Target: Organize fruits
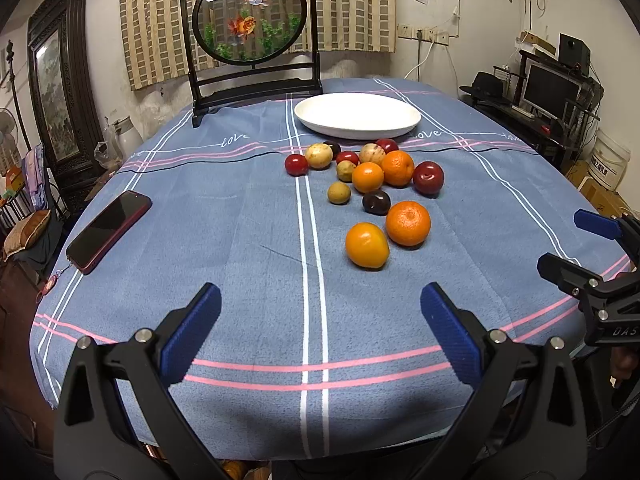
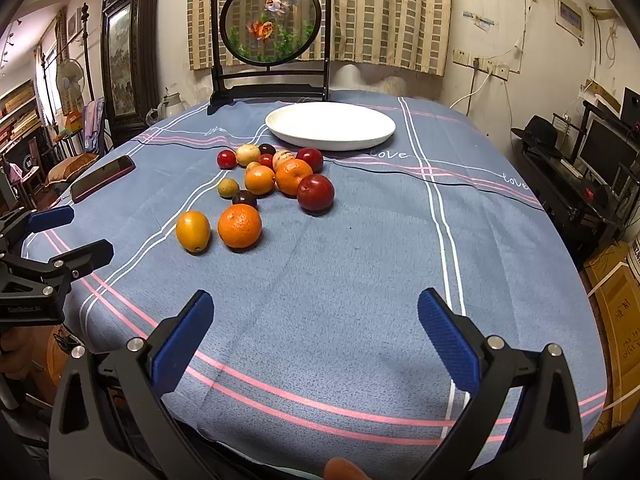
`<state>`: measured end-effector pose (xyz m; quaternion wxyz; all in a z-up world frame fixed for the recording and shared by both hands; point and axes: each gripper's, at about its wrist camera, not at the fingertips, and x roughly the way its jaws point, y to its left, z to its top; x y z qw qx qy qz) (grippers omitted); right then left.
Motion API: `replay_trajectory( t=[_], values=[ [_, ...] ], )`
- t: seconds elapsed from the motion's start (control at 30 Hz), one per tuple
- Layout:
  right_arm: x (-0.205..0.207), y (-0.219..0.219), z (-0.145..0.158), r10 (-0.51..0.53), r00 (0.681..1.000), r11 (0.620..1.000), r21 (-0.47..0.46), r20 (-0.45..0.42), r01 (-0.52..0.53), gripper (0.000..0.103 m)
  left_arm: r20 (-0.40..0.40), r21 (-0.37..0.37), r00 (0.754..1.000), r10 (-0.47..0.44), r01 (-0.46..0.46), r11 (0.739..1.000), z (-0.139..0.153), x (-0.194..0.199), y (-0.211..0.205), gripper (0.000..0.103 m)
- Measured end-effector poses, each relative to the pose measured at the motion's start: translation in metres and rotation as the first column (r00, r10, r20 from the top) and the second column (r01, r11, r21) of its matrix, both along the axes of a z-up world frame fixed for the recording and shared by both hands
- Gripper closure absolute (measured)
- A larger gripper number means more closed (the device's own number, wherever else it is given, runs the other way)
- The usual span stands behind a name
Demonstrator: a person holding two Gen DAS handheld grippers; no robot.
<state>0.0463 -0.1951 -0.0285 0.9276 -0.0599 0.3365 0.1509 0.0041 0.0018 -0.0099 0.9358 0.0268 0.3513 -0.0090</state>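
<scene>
Nothing picked yet: left tool [image 1: 320, 320] and right tool [image 2: 316, 324] hover wide and empty; fruits [image 1: 368, 184] cluster on the tabletop before the seemingly empty white plate [image 1: 356, 114]; next, reach the nearest orange [image 1: 367, 245]

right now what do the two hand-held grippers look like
Both match: the left hand-held gripper and the right hand-held gripper have black angular frames with silver round bolts and two fingers faced with ribbed blue pads. White lettering, too small to read, marks each frame's side. No cables or sleeves show.
</scene>
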Motion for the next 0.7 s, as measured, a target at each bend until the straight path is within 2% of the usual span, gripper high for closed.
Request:
replay_trajectory(
  t=[0.7],
  values=[
    [0.0008,0.0032,-0.004,0.005,1.0,1.0,-0.008,-0.005,-0.006,0.001,-0.006,0.004,1.0,0.0,0.0,1.0,-0.0047,0.0011,-0.0005,0.002]
  ],
)
